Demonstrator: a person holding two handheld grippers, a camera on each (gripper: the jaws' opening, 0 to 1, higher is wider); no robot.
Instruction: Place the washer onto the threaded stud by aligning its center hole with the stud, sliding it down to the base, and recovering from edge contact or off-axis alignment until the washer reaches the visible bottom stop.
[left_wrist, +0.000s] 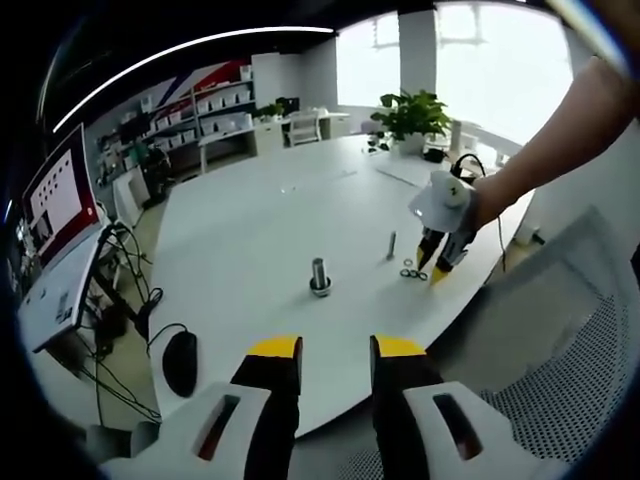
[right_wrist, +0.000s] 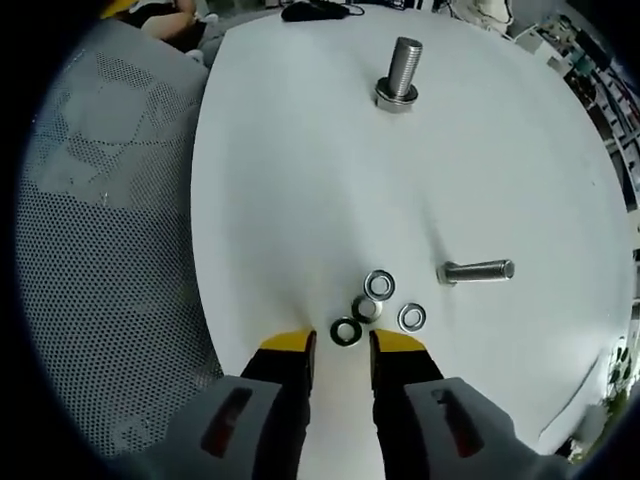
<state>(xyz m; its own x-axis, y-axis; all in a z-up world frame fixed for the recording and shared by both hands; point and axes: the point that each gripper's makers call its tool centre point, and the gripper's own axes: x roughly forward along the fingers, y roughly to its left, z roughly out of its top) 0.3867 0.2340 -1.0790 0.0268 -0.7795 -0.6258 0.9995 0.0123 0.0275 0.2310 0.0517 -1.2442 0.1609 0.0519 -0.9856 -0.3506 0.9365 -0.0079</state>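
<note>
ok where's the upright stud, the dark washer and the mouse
upright stud (right_wrist: 403, 62), right gripper view, on its threaded shaft
dark washer (right_wrist: 346, 332), right gripper view, on its ring
mouse (left_wrist: 180, 362), left gripper view, on its black top

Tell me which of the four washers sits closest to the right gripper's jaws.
The dark washer, lowest-left of the cluster, lying just ahead of the right gripper. The three shinier washers lie farther out, toward the smaller stud.
</note>
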